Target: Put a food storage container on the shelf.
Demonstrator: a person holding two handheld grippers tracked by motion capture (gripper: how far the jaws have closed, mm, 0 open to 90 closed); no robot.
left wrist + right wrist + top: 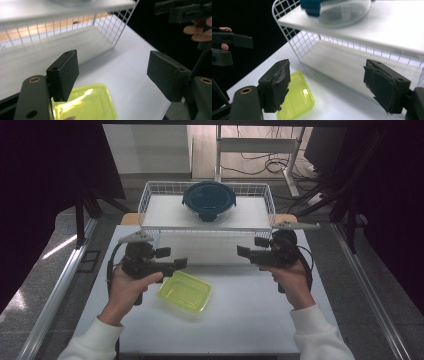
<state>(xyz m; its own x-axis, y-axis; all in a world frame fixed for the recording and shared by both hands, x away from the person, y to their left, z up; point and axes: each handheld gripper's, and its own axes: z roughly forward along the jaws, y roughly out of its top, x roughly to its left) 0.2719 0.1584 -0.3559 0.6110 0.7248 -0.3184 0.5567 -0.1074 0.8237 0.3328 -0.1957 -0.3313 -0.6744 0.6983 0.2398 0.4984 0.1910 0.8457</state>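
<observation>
A person's two hands hold grippers level above a white table (260,320), pointing inward at each other. The left gripper (180,263) and the right gripper (243,252) each have their fingers spread wide apart with nothing between them. A yellow-green plastic container (184,291) lies flat on the table just below and beside the left gripper's fingers (65,72), untouched; seen along the right gripper's fingers (275,82), it sits low and to their left. Behind both grippers stands a white wire rack (150,202), its upper shelf carrying a round glass bowl with a dark blue lid (209,200), well apart from either gripper.
</observation>
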